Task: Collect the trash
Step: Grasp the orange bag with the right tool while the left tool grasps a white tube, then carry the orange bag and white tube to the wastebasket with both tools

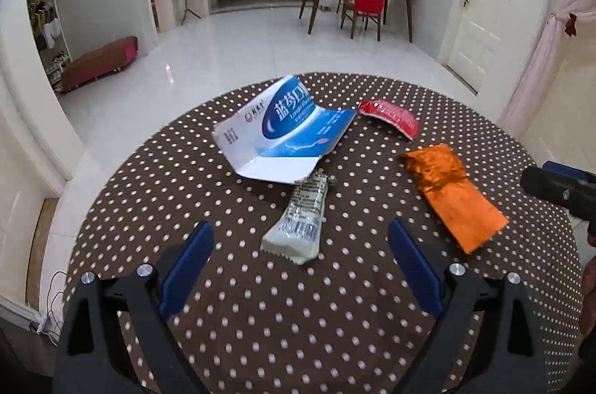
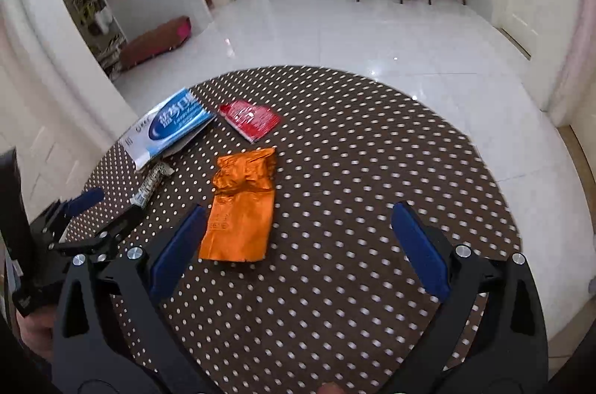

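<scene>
**Four pieces of trash on the dotted surface, both grippers empty**

The round surface (image 1: 231, 319), covered in brown cloth with white dots, carries four pieces of trash. The landmark here is the flattened blue-and-white box (image 1: 287, 129), which lies toward the far left part of the surface with its printed face up and one flap raised.

The white wrapper (image 1: 298, 226) lies on the near side of the box, its far end just under or against the box's near edge; which of the two cannot be told. Barcode print shows along it. The red packet (image 1: 389, 116) lies just to the right of the box, close to its right corner but apart from it. The orange foil bag (image 1: 452, 196) lies to the right of the box and nearer the camera, well apart from it, crumpled at its far end and flat at its near end.

The left gripper (image 1: 300, 237) hovers above the surface on the near side of the box, its blue fingers (image 1: 188, 267) spread wide with the white wrapper's near end between them, neither finger touching it. It holds nothing.

The right gripper (image 2: 298, 226) hovers further right of the box, jaws also wide apart and empty. In its own view the orange bag lies just beside its left finger, inside the gap; the rest of the gap shows only bare cloth. In the left wrist view the right gripper's tip shows at the right edge, beyond the orange bag.
</scene>
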`<action>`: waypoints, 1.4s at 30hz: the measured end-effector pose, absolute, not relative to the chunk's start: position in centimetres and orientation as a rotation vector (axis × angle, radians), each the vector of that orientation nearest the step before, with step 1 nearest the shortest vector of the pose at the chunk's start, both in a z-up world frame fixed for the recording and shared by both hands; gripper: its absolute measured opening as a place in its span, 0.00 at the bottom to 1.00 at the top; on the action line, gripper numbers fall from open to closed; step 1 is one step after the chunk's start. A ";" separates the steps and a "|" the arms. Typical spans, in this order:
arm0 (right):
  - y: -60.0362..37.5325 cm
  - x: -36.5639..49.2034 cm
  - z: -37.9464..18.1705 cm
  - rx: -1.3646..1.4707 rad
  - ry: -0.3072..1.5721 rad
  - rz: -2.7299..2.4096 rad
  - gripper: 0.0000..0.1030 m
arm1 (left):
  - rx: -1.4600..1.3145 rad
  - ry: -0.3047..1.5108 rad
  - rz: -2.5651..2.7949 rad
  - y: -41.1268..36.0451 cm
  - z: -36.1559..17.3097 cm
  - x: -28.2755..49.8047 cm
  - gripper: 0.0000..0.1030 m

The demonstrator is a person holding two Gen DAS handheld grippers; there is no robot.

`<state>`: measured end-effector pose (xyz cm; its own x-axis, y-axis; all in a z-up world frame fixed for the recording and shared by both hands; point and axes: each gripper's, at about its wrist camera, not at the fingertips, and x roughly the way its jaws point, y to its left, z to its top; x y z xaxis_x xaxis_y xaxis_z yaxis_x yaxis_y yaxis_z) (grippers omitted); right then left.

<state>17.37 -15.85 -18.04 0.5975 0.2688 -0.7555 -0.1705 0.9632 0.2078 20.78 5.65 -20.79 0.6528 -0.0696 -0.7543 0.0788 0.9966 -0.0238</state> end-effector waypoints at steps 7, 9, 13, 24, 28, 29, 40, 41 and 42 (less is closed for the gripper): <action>-13.1 19.5 -20.1 0.063 0.924 0.280 0.94 | 0.032 0.912 -0.137 5.5 -23.1 22.8 0.64; -12.2 20.5 -21.0 0.056 0.944 0.281 0.94 | 0.063 0.902 -0.132 4.9 -23.2 22.8 0.50; -10.6 21.7 -21.7 0.047 0.935 0.304 0.94 | -0.007 0.909 -0.155 5.1 -22.9 23.2 0.19; -11.5 19.5 -21.3 0.056 0.878 0.382 0.51 | -0.097 0.906 -0.178 5.4 -22.9 19.0 0.14; -14.6 17.6 -20.1 0.125 0.850 0.378 0.51 | -0.098 0.890 -0.210 3.9 -22.1 17.6 0.14; -15.3 17.3 -19.9 0.143 0.844 0.376 0.51 | -0.098 0.887 -0.218 3.7 -22.0 17.6 0.14; -26.4 13.0 -16.0 0.369 0.726 0.290 0.51 | -0.027 0.833 -0.394 -5.5 -17.8 17.4 0.14; -27.9 12.6 -15.6 0.382 0.714 0.273 0.51 | -0.019 0.826 -0.416 -6.8 -17.3 17.3 0.14; -29.1 12.3 -15.5 0.391 0.706 0.259 0.51 | -0.016 0.822 -0.430 -7.7 -17.1 17.4 0.14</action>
<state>12.29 -29.09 -15.51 0.7338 0.3588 -0.5769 -0.0990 0.8966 0.4317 17.37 -7.65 -17.06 0.5996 -0.3766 -0.7061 0.3646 0.9140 -0.1779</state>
